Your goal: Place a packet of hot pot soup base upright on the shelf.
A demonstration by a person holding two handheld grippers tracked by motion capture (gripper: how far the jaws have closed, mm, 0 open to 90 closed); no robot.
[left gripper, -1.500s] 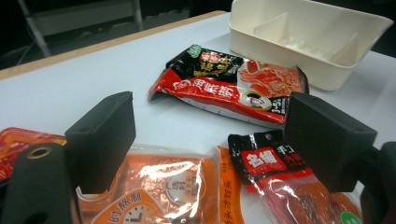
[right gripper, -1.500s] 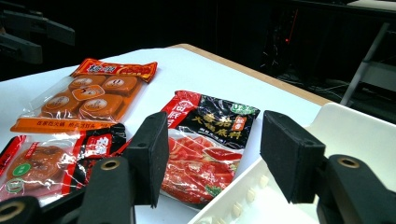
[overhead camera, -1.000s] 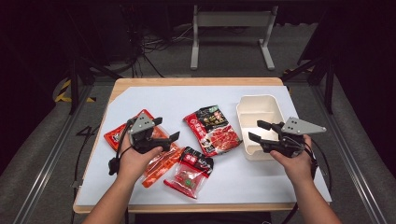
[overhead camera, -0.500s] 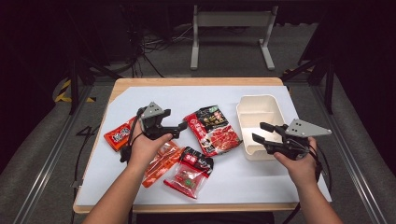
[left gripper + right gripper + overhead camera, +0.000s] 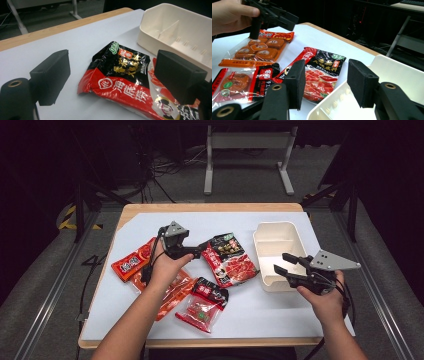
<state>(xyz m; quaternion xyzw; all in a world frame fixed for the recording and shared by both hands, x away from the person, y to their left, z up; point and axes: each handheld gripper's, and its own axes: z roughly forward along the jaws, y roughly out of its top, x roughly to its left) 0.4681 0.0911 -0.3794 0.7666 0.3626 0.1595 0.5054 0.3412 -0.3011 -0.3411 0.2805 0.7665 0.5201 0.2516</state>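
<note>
The right gripper (image 5: 280, 264), open and empty with jaws just narrowing, waits at the box's (image 5: 272, 240) near corner; mid-desk, the left gripper (image 5: 110, 75) straddles the black-red packet (image 5: 120, 75) without touching – closing carelessly, it may only pinch the slippery foil edge.

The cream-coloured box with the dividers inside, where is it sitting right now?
In the high view the cream box sits on the table's right side, beside the black-and-red packet, with the right gripper at its near edge.
</note>
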